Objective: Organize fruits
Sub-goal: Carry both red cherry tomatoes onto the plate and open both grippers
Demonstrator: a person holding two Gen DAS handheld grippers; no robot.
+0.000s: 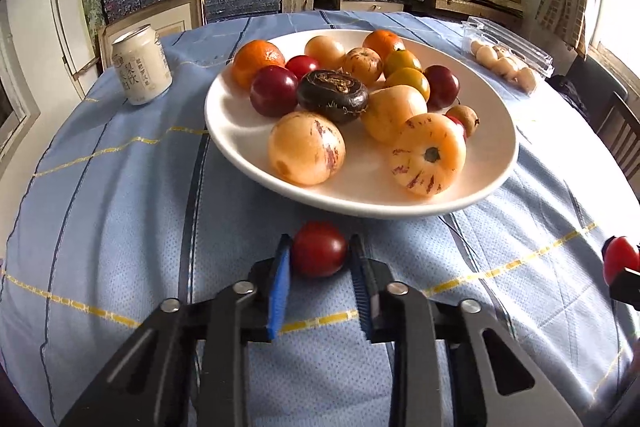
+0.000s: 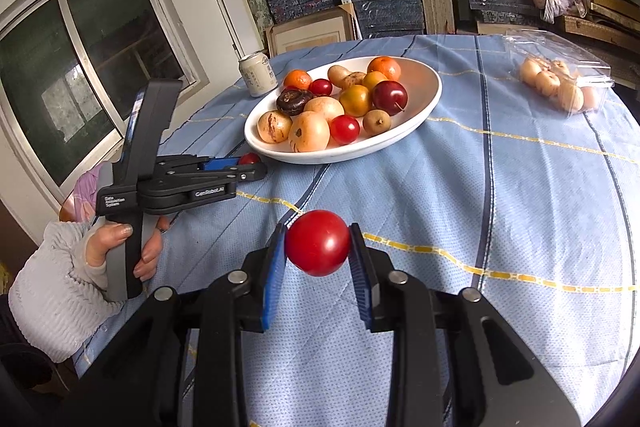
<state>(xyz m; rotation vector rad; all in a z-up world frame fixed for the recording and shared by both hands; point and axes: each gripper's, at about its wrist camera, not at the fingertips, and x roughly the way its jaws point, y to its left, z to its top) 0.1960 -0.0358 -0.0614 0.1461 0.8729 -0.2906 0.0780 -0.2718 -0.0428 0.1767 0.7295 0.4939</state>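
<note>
Left tongs clenched on a dark red tomato, right tongs on a glossy bright one

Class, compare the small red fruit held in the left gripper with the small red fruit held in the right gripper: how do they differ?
The dark red round fruit in the left gripper is deeper, maroon-tinged; the bright red glossy fruit in the right gripper is lighter, with sharp highlights. The dark one sits low by the white plate's rim; the bright one is farther from it. Both are small, round and clamped between blue pads.
</note>
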